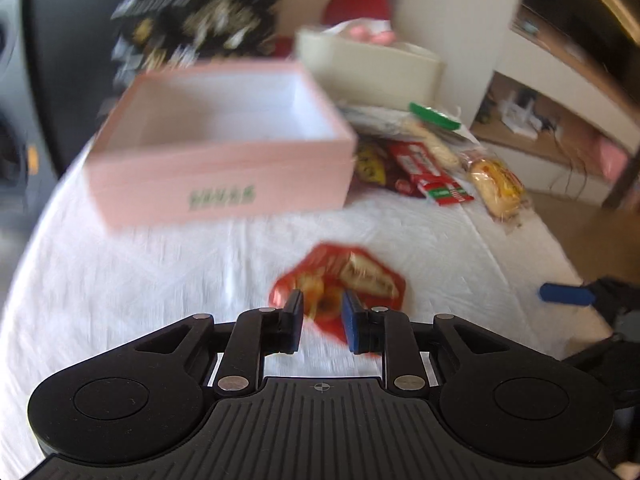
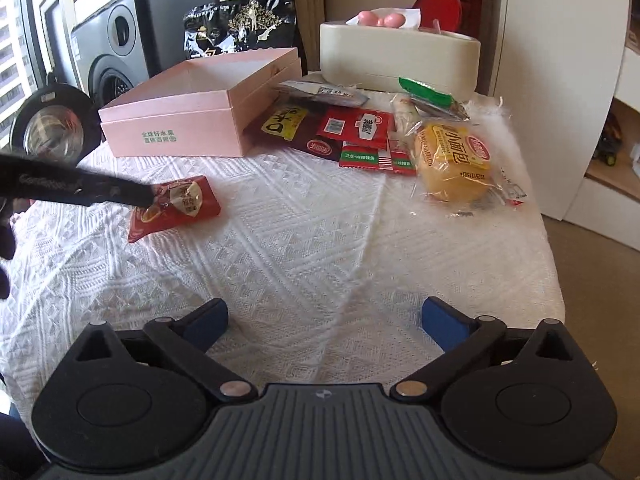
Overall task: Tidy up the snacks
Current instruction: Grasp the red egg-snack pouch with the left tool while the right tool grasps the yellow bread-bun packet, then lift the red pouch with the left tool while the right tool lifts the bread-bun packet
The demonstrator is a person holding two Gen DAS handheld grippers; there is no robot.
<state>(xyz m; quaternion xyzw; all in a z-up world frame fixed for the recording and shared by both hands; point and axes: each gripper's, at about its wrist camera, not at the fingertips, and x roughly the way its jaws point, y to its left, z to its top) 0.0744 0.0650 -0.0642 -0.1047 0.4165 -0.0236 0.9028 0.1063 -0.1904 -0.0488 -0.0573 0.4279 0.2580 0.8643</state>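
Note:
A red snack packet lies on the white tablecloth, also in the right wrist view. My left gripper has its pads on either side of the packet's near end, with a gap between them; whether it grips is unclear. It reaches the packet from the left in the right wrist view. An open pink box stands behind, empty. My right gripper is open and empty over bare cloth. More snacks lie right of the box: red packets and a yellow bread bag.
A cream tissue box and a black bag stand at the back of the table. A green-capped wrapper lies by the tissue box. The table's right edge drops to the floor. A washing machine is at left.

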